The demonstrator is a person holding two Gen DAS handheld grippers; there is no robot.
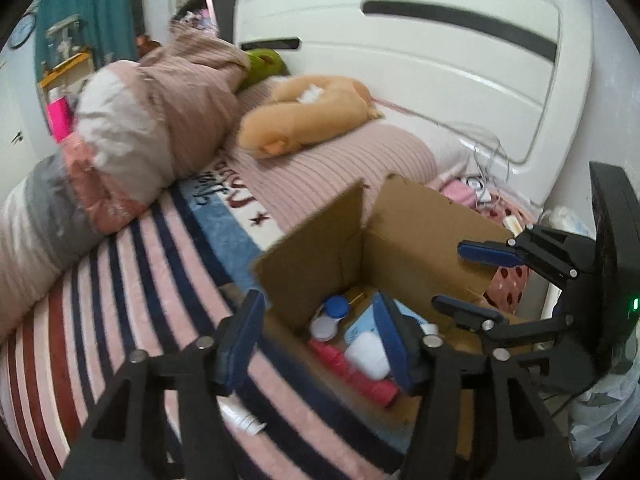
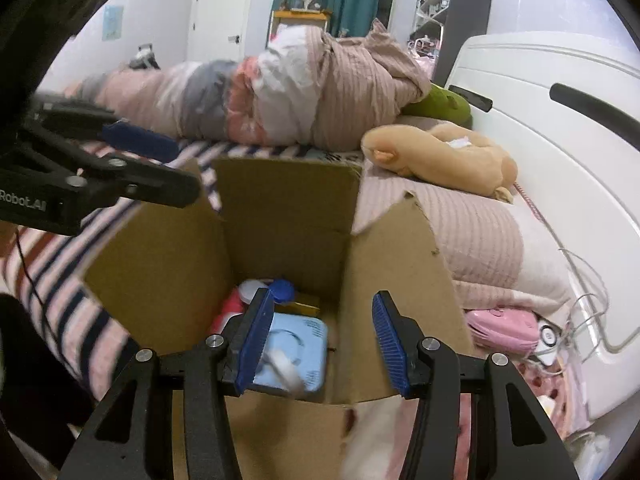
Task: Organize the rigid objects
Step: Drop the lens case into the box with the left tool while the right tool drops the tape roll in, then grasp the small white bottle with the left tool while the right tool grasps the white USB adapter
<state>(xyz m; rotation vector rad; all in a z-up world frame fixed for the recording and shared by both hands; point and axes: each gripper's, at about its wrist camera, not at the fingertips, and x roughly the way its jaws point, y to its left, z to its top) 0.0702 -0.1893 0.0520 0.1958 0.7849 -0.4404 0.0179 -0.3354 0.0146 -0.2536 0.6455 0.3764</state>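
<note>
An open cardboard box stands on the striped bed. Inside lie a light blue box, a blue-capped round container, a white case, a blurred white piece and a red tube. My left gripper is open and empty at the box's near corner; it also shows in the right wrist view. My right gripper is open and empty above the box's opening; it also shows in the left wrist view.
A rolled duvet and an orange plush toy lie on the bed by the white headboard. A white tube lies on the striped blanket. A pink device and cables sit right of the box.
</note>
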